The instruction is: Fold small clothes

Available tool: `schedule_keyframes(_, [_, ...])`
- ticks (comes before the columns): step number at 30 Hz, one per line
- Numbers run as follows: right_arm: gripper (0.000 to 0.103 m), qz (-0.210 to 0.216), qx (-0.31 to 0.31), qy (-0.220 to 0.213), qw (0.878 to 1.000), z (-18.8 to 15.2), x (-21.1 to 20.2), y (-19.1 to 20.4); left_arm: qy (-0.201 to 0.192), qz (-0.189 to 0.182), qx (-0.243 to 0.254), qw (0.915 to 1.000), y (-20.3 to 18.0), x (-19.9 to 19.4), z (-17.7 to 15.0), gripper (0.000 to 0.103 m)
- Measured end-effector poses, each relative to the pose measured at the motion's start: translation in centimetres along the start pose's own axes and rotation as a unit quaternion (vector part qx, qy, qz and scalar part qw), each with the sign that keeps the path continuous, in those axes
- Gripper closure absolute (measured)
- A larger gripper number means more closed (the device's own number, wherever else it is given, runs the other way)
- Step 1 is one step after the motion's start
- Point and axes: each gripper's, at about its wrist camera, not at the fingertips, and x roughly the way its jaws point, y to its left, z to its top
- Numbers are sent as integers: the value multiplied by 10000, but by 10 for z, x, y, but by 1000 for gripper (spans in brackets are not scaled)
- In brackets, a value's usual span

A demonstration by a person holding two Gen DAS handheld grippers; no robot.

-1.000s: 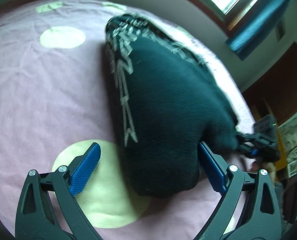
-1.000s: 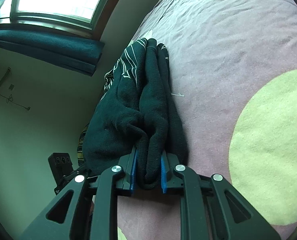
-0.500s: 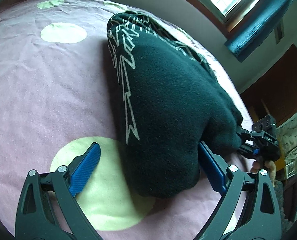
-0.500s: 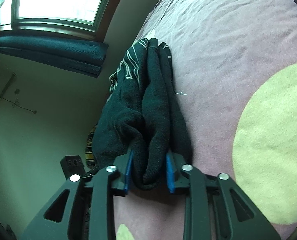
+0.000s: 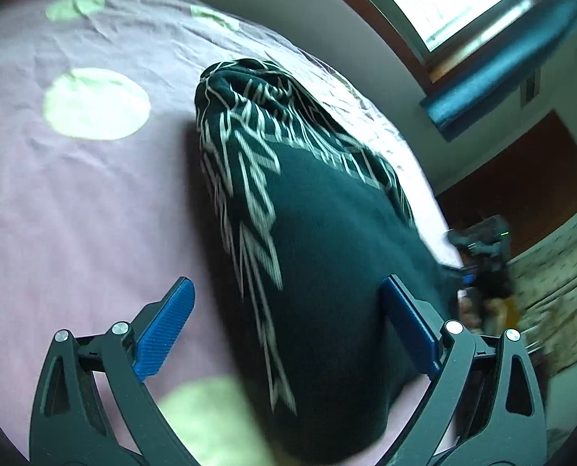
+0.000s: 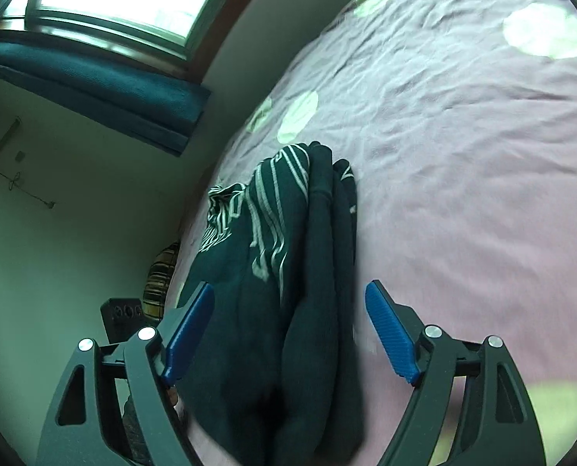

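A dark green garment with white line print lies folded in a bundle on the pink bedsheet. My left gripper is open, its blue pads either side of the bundle's near end, not squeezing it. In the right wrist view the same garment lies in stacked folds. My right gripper is open wide, with the folds lying loose between its blue pads. The right gripper also shows blurred in the left wrist view, beyond the garment.
The sheet has pale green dots. The bed edge runs along a pale wall under a window with a blue blind. A striped cloth and a dark box lie beside the bed.
My right gripper has opened and let go of the garment folds, then drawn back. The left gripper stayed open and shifted back slightly; the bundle now rests on the sheet.
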Motion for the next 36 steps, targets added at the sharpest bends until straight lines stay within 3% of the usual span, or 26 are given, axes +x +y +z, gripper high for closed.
schedule_keyframes(8, [23,5,-7,542,9985,54,70,-6,259,-119,-298,9991,21,52,53,7])
schedule_keyframes(10, [26,-47,-143,711,9974,61,78,-3,287,-59,-150,9995,18,61,60,22])
schedule_keyframes(12, [58,-157,-242,815,9963,63,82,-2,344,248,-28,9991,12,69,61,42])
schedule_keyframes(14, [66,-160,-256,794,9964,60,78,-3,370,584,159,9975,5,76,60,46])
schedule_keyframes(18, [68,-9,-195,583,9981,53,70,-10,254,975,632,9929,-11,76,56,51])
schedule_keyframes(20, [68,23,-173,491,9986,51,69,-11,250,1075,644,9918,-14,78,56,52])
schedule_keyframes(28, [70,48,-342,162,9993,46,56,1,123,1287,871,9878,-32,81,68,63])
schedule_keyframes(36, [70,152,-375,23,9992,47,61,-1,4,1272,839,9883,-30,80,79,70])
